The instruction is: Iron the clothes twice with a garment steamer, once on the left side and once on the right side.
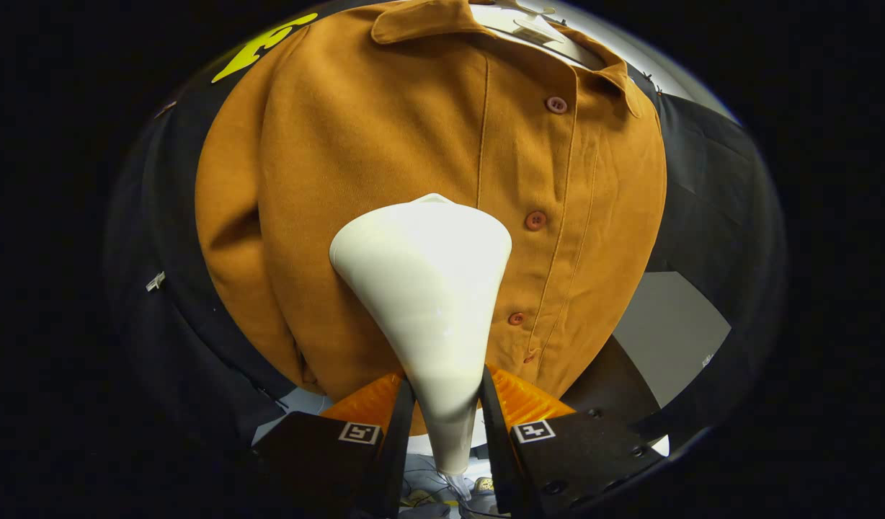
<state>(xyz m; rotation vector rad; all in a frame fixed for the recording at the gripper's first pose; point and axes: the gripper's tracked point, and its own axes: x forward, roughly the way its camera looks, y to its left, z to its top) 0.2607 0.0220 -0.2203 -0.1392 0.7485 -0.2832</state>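
Note:
A brown button-up shirt (385,166) hangs facing me on a hanger, its collar at the top and its row of buttons (535,220) running down just right of the steamer. My gripper (446,393) is shut on the narrow handle of a white garment steamer (428,288), with both fingers pressing its sides. The steamer widens into a broad head that lies against the shirt front, left of the button placket and about mid-chest. The shirt's lower middle is hidden behind the steamer.
Black cloth (702,187) hangs behind the shirt on both sides. A grey panel (666,331) shows beyond the shirt's right hem. A white hanger top (536,25) sits inside the collar. Cables and clutter (442,497) lie on the floor below the fingers.

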